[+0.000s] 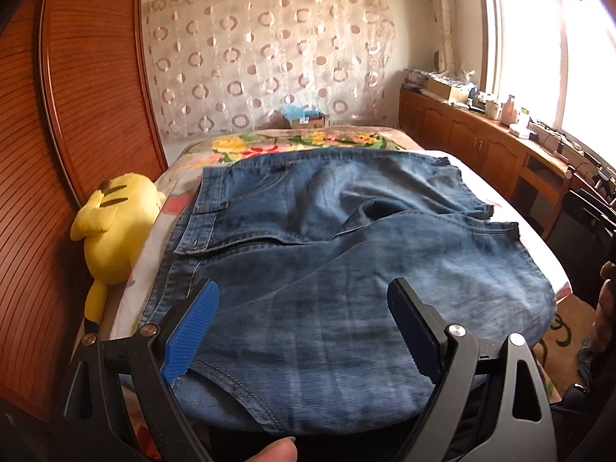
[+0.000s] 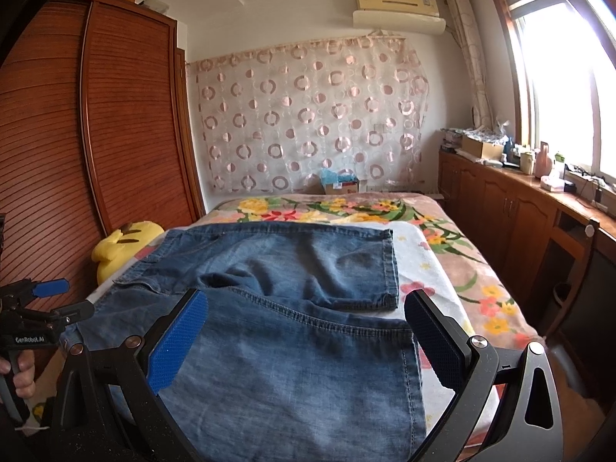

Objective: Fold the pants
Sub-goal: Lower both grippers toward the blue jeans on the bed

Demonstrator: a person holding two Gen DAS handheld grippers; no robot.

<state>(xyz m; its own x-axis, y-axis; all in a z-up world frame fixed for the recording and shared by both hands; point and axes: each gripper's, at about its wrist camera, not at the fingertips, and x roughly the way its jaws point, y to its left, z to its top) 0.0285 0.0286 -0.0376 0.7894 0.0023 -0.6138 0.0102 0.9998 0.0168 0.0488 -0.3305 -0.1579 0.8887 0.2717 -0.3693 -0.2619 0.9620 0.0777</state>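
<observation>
A bedroom here, with a ribbed reddish wooden wardrobe (image 2: 96, 134) on the left, a sheer curtain (image 2: 308, 115) dotted with pink rings across the back wall, and an air conditioner (image 2: 398, 7) above it. The bed (image 2: 481, 269) wears a floral blanket, and spread over its near end are the pants (image 2: 277, 331), faded blue denim with heavy stitched seams, rumpled in the middle and seemingly folded over on themselves, though the fisheye makes the layers hard to read. A yellow plush toy (image 1: 111, 227) sits wedged between bed and wardrobe. The left gripper (image 1: 304, 331) hovers low over the denim, its ridged blue pads (image 1: 192, 331) spread wide, nothing between them. The right gripper (image 2: 304, 338) is likewise wide apart above the cloth, its pads dimpled blue rubber. From the right camera the left tool's handle reads "GenRobot.AI", a hand (image 2: 19, 373) wrapped round it.
</observation>
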